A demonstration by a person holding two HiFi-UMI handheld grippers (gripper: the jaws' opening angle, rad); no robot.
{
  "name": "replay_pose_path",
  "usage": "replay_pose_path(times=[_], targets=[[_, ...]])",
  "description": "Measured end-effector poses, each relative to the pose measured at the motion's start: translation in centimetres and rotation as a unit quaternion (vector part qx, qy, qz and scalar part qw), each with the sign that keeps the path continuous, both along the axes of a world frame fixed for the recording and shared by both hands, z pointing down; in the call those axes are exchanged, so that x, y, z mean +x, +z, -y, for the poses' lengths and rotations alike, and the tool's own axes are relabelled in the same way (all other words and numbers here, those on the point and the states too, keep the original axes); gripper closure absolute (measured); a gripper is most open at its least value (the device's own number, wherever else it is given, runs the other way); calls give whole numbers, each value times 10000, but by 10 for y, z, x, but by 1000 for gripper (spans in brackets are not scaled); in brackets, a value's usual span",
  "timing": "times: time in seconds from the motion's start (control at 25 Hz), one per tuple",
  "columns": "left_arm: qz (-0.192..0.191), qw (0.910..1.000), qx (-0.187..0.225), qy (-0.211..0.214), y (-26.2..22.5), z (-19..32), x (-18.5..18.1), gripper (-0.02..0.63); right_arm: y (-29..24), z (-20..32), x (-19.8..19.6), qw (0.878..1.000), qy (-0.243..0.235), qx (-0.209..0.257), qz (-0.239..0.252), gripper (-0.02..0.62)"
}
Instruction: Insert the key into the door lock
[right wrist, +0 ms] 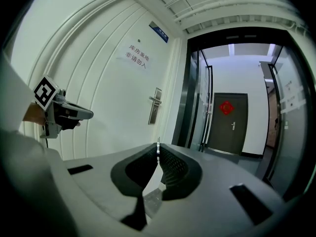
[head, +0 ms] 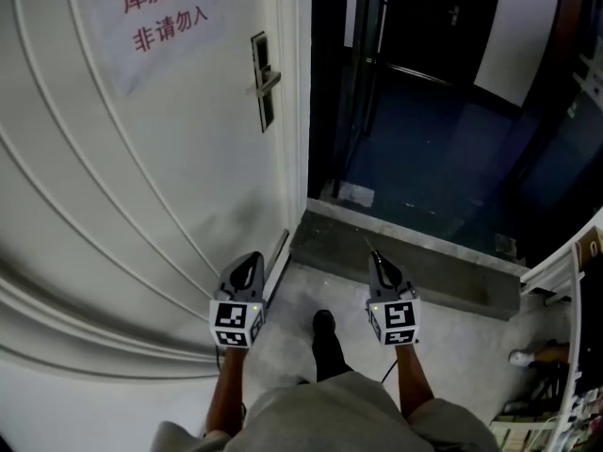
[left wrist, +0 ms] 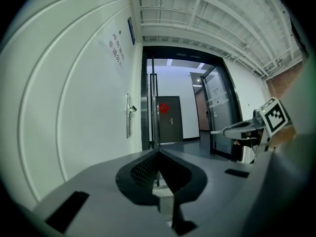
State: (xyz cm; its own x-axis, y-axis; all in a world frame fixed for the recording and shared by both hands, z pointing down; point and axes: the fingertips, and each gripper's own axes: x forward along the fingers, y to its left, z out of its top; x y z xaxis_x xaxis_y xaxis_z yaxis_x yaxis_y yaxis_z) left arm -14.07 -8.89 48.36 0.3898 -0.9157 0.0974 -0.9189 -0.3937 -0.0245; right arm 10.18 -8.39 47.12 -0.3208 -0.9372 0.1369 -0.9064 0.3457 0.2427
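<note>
While right gripper [head: 375, 256] is pinching the key [right wrist: 158, 148], approach is seemingly running; left gripper [head: 253, 256] is sitting closed, empty. Next, prob.: lifting key to lock [head: 263, 81], aligning blade.

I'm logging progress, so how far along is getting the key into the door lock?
Done: the key is already pinched in the right gripper, its fingers closed on it. In hand: both grippers point toward the door, well short of the lock; the left gripper is shut and empty. Left: reach the lock, line the key up and push it in.
</note>
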Motion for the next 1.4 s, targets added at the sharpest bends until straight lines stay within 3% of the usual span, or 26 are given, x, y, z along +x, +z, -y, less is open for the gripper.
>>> replay_pose_path(times=[0.32,0.96,1.4], targets=[[29,9997,103,-239,0,79,-11,589,4,90,-10,9997,-202,47,92,566],[131,9980,202,-577,-33,307,12,589,-29,336,7,9977,-622,221,142,566],[173,9970,122,-750,-28,389,18,589,-17,430,9,9965,-806,106,186,566]])
